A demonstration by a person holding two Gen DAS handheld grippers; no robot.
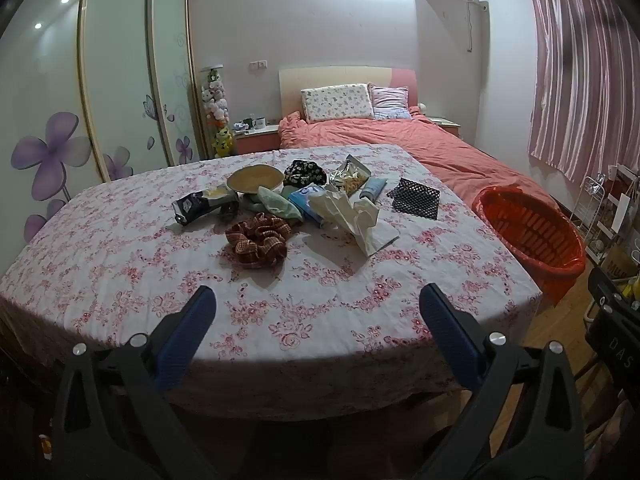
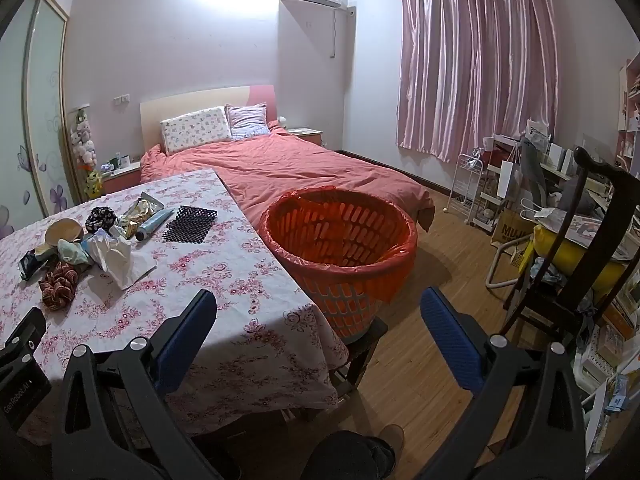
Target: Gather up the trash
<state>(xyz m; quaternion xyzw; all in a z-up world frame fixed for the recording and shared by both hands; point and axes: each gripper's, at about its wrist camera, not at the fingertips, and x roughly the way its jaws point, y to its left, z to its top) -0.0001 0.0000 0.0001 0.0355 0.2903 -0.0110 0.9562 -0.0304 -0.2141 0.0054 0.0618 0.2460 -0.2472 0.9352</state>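
Observation:
A table with a pink floral cloth (image 1: 120, 280) (image 2: 224, 280) carries a pile of items: crumpled white tissue paper (image 1: 356, 216) (image 2: 114, 258), a dark snack packet (image 1: 196, 206), a shiny snack bag (image 1: 350, 178) (image 2: 138, 214), a blue packet (image 1: 306, 196), a tube (image 1: 372, 188) (image 2: 154, 224), a plaid scrunchie (image 1: 258, 240) (image 2: 58, 284) and a tan bowl (image 1: 254, 178) (image 2: 62, 232). An orange basket lined with a red bag (image 1: 532, 236) (image 2: 340, 248) stands at the table's right side. My left gripper (image 1: 318, 308) hangs open over the table's near edge. My right gripper (image 2: 318, 312) stands open before the basket.
A bed with a coral cover (image 2: 304, 168) lies behind the table. A black mesh mat (image 1: 416, 198) (image 2: 190, 222) lies on the cloth. A dark wooden chair (image 2: 588, 240), a white rack (image 2: 472, 188) and clutter fill the right side. A wardrobe (image 1: 120, 80) lines the left wall.

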